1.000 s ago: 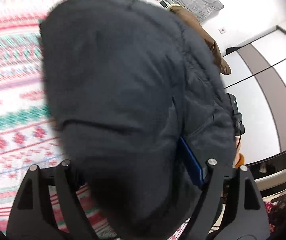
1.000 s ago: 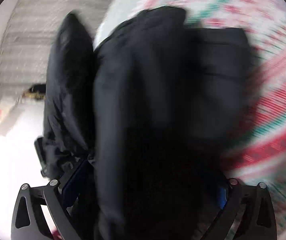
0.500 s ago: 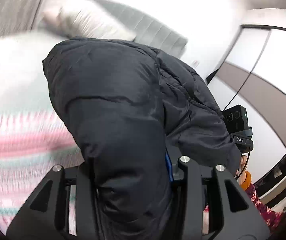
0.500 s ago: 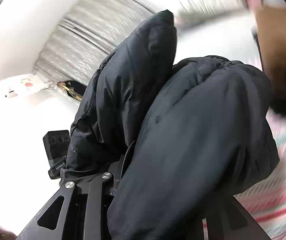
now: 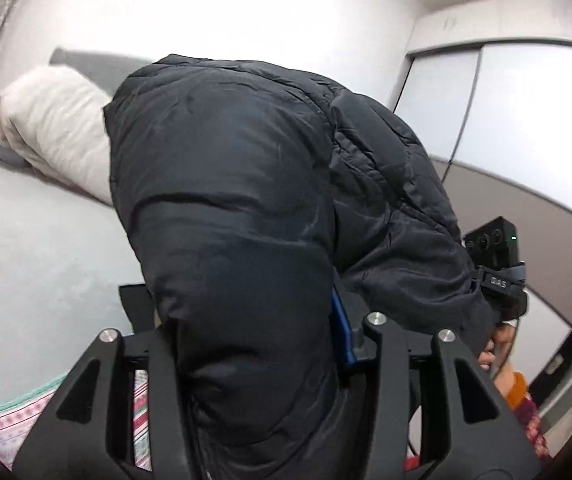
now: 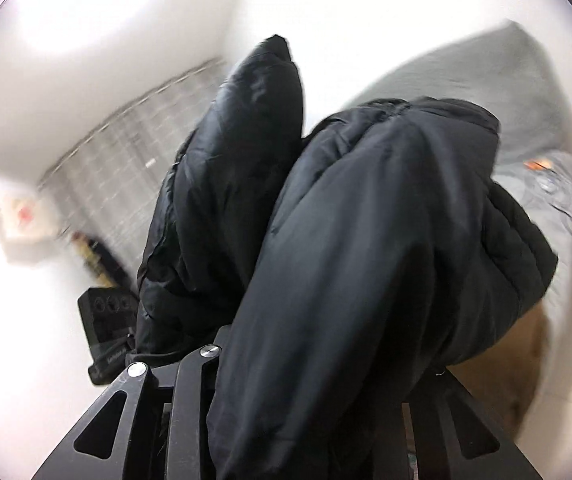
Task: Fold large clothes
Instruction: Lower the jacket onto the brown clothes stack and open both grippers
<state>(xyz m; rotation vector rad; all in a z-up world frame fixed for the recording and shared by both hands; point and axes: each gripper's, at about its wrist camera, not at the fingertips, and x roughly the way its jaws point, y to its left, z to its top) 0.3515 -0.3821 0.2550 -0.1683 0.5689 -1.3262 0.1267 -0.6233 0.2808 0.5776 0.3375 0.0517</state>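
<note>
A black puffer jacket (image 5: 238, 216) is lifted off the bed and bulges over both grippers. My left gripper (image 5: 262, 344) is shut on a thick fold of it; a blue pad shows at the right finger (image 5: 344, 328). In the right wrist view the same jacket (image 6: 358, 264) drapes over my right gripper (image 6: 310, 368), which is shut on it, and a second padded part stands up at the left (image 6: 246, 152). Each view shows the other gripper's black camera box beside the jacket.
A grey bed sheet (image 5: 26, 248) with a beige pillow (image 5: 54, 128) lies at the left, a patterned pink blanket (image 5: 14, 428) at the lower left. A wardrobe with sliding doors (image 5: 506, 112) stands at the right. The right wrist view shows white walls and a grey headboard (image 6: 486, 80).
Both grippers have risen and tilted up with the jacket. The patterned blanket has dropped out of view, and the walls, pillow and wardrobe now fill the background.
</note>
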